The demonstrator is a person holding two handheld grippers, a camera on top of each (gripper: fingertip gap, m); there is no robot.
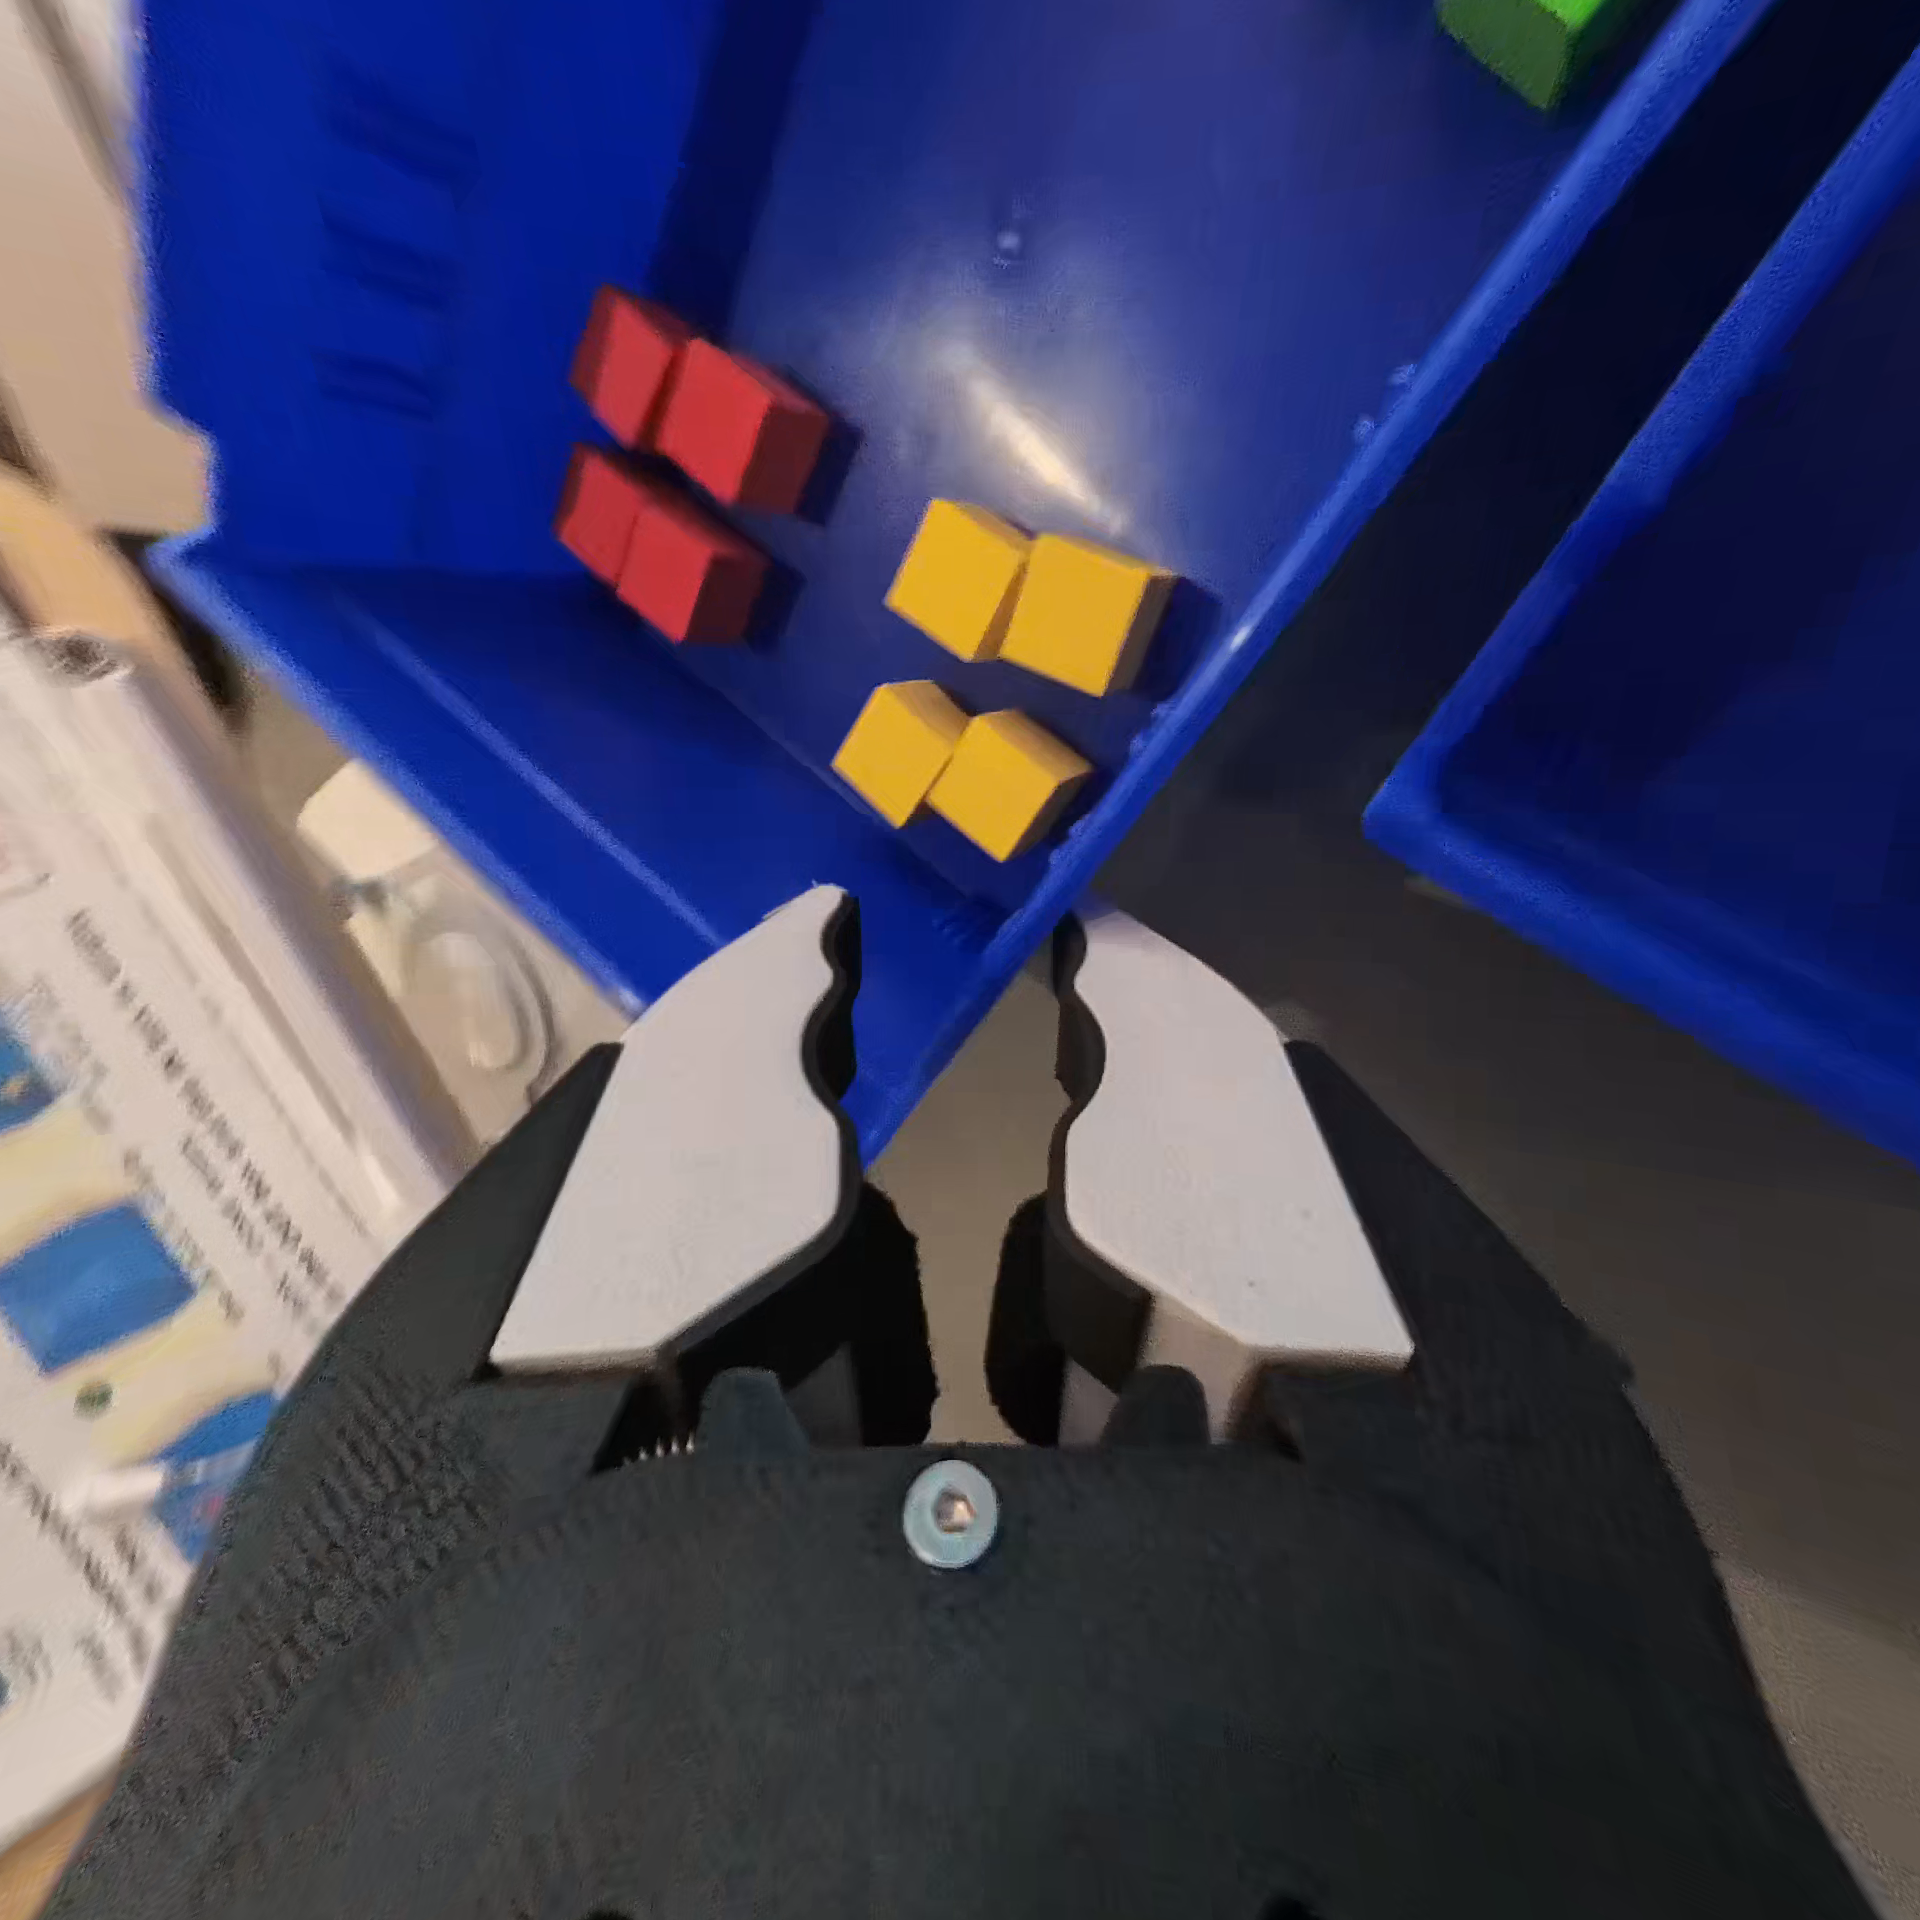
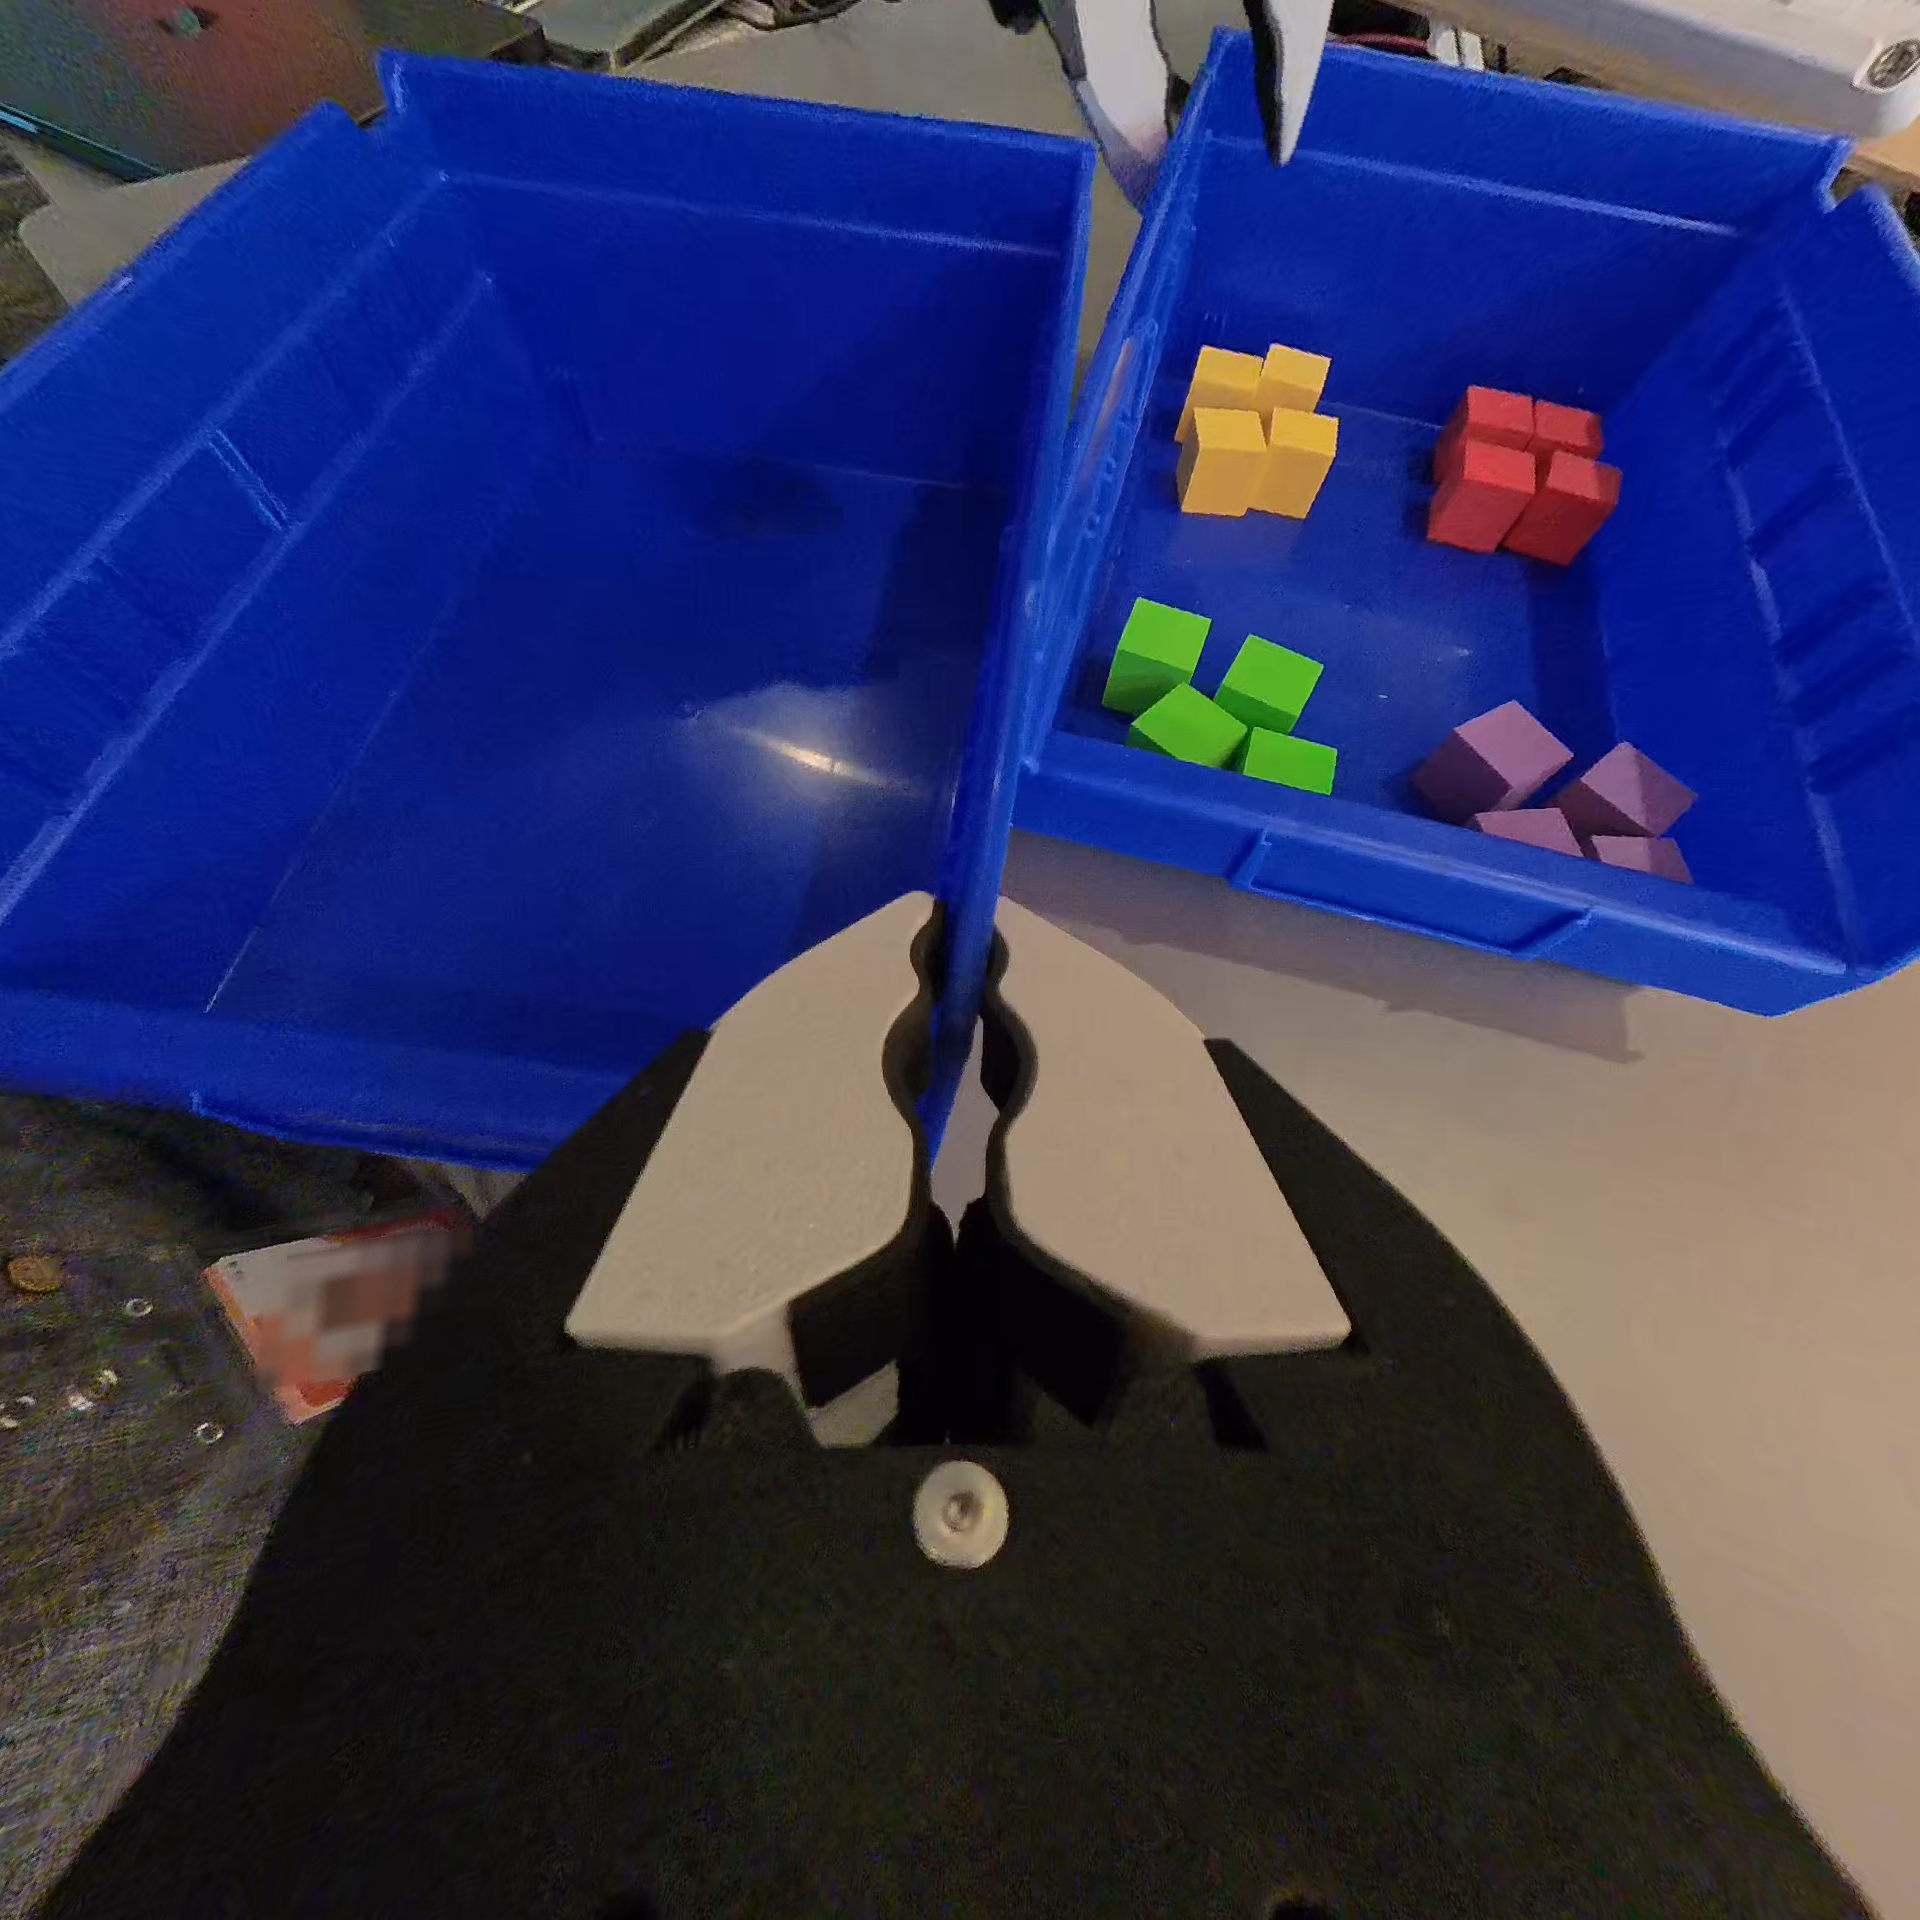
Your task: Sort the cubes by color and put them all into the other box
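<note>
Two blue bins stand side by side. The bin with cubes (image 2: 1403, 883) holds groups of yellow cubes (image 2: 1257, 431), red cubes (image 2: 1517, 473), green cubes (image 2: 1216, 696) and purple cubes (image 2: 1548, 790). The empty bin (image 2: 520, 623) is to its left. My right gripper (image 2: 961, 935) is shut on the empty bin's right wall near its front corner. My left gripper (image 1: 951, 935) is open and straddles a wall of the bin with cubes (image 1: 1039, 260), close to the yellow cubes (image 1: 997, 665) and red cubes (image 1: 686, 457). It also shows far off in the right wrist view (image 2: 1210, 140).
The bins rest on a pale table (image 2: 1558, 1247). A dark rough surface (image 2: 104, 1455) with a small orange-and-white box (image 2: 322, 1309) lies at the left. Printed sheets (image 1: 156, 1143) lie beyond the bin. The empty bin's corner (image 1: 1662, 727) shows at the right.
</note>
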